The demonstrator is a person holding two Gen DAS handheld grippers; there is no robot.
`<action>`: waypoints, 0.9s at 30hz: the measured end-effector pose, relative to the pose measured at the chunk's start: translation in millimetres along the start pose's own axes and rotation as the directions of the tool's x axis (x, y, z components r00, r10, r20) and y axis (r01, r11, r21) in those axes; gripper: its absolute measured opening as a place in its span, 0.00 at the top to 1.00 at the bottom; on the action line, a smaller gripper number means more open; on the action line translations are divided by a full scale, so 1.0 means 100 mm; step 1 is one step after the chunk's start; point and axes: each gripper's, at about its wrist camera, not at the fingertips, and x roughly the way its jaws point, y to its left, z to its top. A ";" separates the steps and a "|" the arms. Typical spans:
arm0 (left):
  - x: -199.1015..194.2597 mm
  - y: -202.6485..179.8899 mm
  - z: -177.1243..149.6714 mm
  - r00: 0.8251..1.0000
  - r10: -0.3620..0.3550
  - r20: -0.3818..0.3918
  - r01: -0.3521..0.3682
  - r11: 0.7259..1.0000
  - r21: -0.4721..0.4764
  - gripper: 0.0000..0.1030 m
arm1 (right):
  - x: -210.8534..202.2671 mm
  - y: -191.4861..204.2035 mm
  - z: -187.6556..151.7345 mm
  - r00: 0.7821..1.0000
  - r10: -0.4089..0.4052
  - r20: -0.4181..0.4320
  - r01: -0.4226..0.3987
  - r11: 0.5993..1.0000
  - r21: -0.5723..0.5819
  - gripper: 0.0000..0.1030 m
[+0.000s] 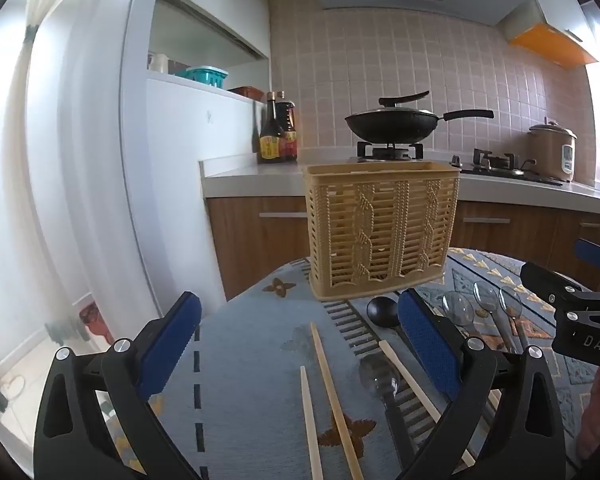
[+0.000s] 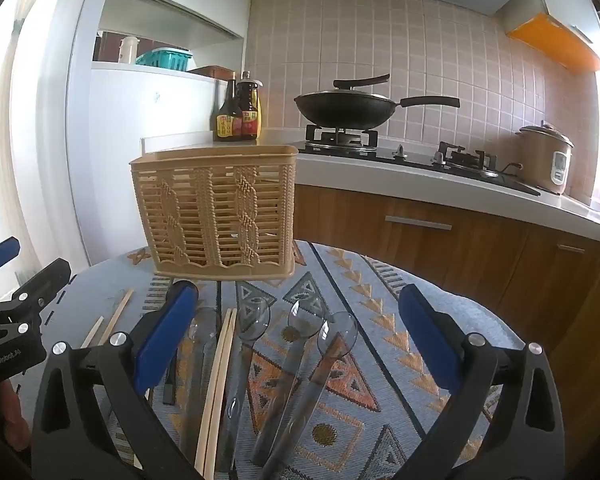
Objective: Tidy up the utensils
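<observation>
My left claw [image 1: 300, 344] hangs wide open, empty, over pale wooden chopsticks [image 1: 332, 396] on the patterned blue cloth-covered counter [image 1: 244, 360], facing the tan slatted plastic basket [image 1: 382, 232].

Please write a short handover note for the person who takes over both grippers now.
Left gripper: open, empty, above the chopsticks.
Right gripper: open, empty, above the clear spoons.
Basket: upright at the table's far side; I cannot tell whether anything is inside.
Black spoon lies by the basket.
Done: nothing visible.
Left: put all utensils into the basket.
</observation>
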 end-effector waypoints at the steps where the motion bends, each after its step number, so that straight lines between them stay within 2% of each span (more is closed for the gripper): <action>1: 0.00 0.00 0.00 1.000 0.000 0.000 0.000 1.000 0.000 0.07 | 0.00 0.00 0.00 1.000 -0.002 -0.002 0.002 1.000 -0.002 0.06; 27: 0.01 -0.02 -0.03 1.000 0.006 0.008 -0.007 1.000 0.013 0.07 | 0.01 0.02 0.00 1.000 -0.009 0.006 0.009 1.000 -0.011 0.06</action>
